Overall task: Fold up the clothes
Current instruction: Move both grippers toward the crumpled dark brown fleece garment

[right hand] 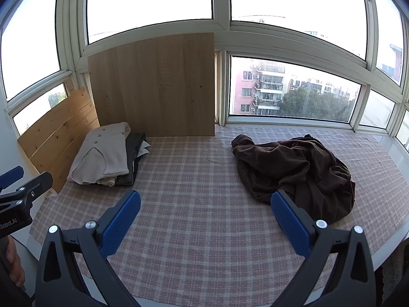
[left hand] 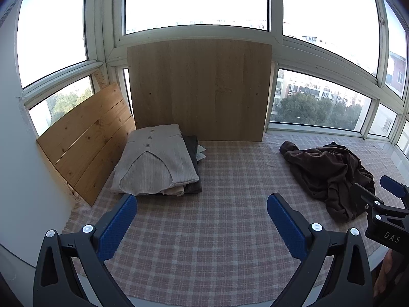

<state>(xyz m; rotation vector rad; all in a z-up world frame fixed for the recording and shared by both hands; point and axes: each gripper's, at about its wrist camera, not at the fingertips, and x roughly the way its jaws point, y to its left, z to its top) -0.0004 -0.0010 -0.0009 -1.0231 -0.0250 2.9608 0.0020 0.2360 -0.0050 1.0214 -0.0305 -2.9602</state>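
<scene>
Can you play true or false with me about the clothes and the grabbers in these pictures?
1. The brown garment is neatly folded. False: it lies crumpled on the checked cloth.
2. A beige top sits on the folded stack. True.
3. The left gripper holds the beige top. False: its jaws stand wide open with nothing between them.
4. The right gripper is open too. True.
5. The folded stack lies beside the wooden boards. True.
6. The brown garment lies on top of the stack. False: it lies apart, on the other side of the cloth.
</scene>
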